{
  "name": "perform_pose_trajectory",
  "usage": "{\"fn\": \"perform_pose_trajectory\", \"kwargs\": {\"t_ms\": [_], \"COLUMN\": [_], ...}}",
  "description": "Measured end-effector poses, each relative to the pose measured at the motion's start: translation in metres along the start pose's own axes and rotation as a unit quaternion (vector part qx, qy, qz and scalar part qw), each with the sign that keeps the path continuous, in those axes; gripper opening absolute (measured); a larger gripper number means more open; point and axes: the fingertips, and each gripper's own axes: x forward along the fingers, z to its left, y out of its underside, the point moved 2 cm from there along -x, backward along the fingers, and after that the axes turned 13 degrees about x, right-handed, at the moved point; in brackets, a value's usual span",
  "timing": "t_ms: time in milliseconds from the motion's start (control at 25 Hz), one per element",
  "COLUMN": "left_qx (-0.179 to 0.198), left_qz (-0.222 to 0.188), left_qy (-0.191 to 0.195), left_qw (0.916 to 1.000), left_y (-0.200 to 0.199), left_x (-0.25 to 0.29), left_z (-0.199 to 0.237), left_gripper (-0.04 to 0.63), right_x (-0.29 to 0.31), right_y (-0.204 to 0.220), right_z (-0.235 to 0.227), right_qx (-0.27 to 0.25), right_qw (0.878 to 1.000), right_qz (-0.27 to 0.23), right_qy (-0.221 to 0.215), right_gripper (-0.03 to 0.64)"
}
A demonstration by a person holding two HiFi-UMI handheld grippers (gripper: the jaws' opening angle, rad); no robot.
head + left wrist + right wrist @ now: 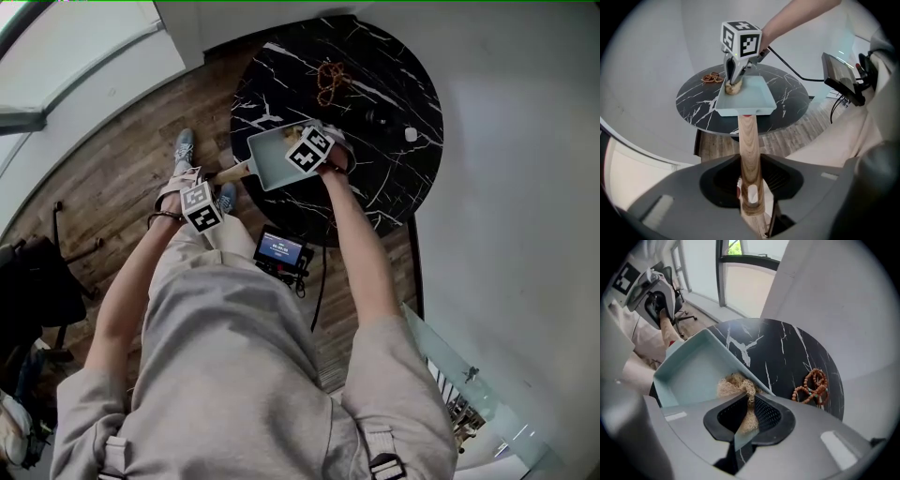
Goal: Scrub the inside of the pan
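A pale green square pan (272, 157) rests over the near edge of a round black marble table (394, 84). Its wooden handle (749, 140) runs back between the jaws of my left gripper (750, 176), which is shut on it; in the head view this gripper (214, 186) sits left of the table. My right gripper (744, 411) is shut on a tan fibrous scrubber (736, 385) pressed into the pan's (689, 371) far corner against its wall. The left gripper view shows the right gripper (733, 77) pointing down onto the scrubber (733, 87) in the pan (750, 96).
A string of brown beads (328, 82) lies on the table behind the pan, also seen as the beads (813, 385) right of my jaws. A small white object (411, 134) sits at the table's right. A small screen device (281, 253) hangs by the person's waist. White walls close in on the right.
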Motion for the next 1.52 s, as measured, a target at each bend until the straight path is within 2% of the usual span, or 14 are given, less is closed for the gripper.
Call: {"fn": "perform_pose_trajectory", "kwargs": {"t_ms": [120,200,360,440,760,1120,1400,1520], "left_qx": [-0.005,-0.005,-0.01,-0.012,0.0,0.003,-0.002,-0.004], "left_qz": [0.005,0.009,0.014,0.017,0.024,0.029,0.032,0.032], "left_qy": [0.003,0.004,0.006,0.008,0.01,0.007,0.006,0.006], "left_qw": [1.0,0.9999,0.9998,0.9998,0.9997,0.9996,0.9995,0.9995], "left_y": [0.0,-0.001,0.002,0.002,0.002,0.001,0.0,0.0], "left_x": [-0.001,-0.001,-0.001,0.0,-0.001,0.0,0.001,0.001], "left_z": [0.0,0.002,0.003,0.003,0.003,0.003,0.005,0.004], "left_gripper": [0.129,0.129,0.128,0.129,0.129,0.129,0.129,0.129], "right_x": [0.006,0.01,0.011,0.011,0.007,0.005,0.004,0.001], "right_y": [0.004,0.006,0.008,0.012,0.006,-0.038,-0.045,-0.042], "right_z": [0.001,0.003,0.009,0.013,0.036,0.087,0.103,0.107], "right_qx": [-0.04,-0.048,-0.013,-0.005,0.035,0.035,-0.013,-0.041], "right_qw": [0.999,0.998,0.993,0.992,0.991,0.985,0.987,0.987], "right_qz": [0.015,0.034,0.057,0.055,0.02,-0.011,-0.005,-0.023], "right_qy": [-0.005,-0.026,-0.099,-0.117,-0.131,-0.166,-0.161,-0.153], "right_gripper": [0.057,0.055,0.057,0.057,0.06,0.06,0.06,0.064]}}
